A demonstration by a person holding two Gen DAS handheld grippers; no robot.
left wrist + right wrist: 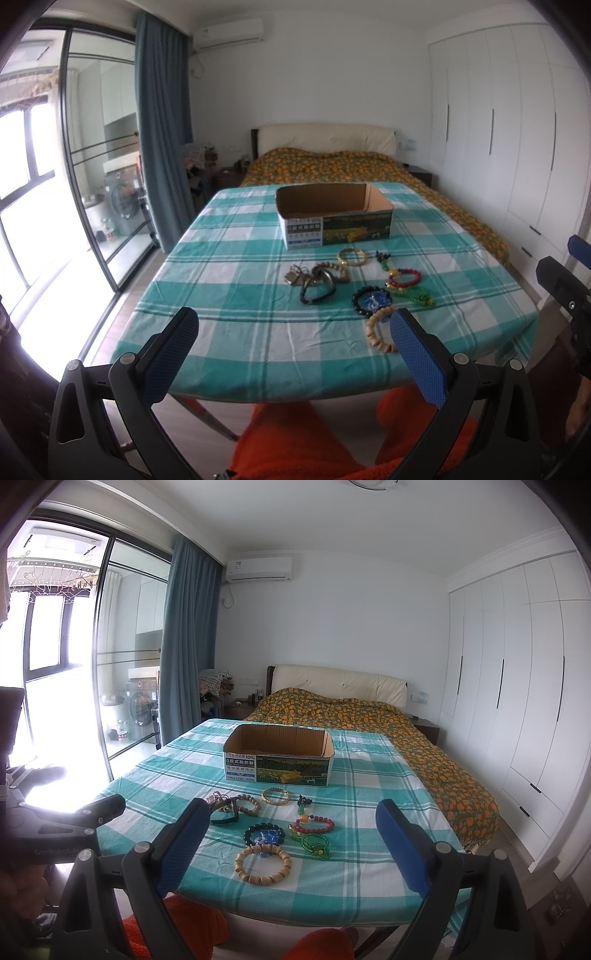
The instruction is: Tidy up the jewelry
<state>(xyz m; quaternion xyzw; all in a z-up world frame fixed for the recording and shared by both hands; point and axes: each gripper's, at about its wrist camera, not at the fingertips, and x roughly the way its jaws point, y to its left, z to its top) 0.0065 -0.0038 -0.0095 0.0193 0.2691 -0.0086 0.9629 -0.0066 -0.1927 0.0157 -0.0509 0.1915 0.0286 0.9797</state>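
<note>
We hover both grippers, left (293, 343) and right (291, 834), wide open and empty; the box (277, 764) at twelve o'clock holds nothing visible, bracelets (263, 865) all unsorted.

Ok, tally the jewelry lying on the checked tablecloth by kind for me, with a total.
Bead bracelets: 5 (large wooden, small wooden, dark, red, green)
Gold bangle: 1
Black cord bracelet: 1
Beaded charm string: 1
Metal cluster, kind unclear: 1
Total: 9
</note>
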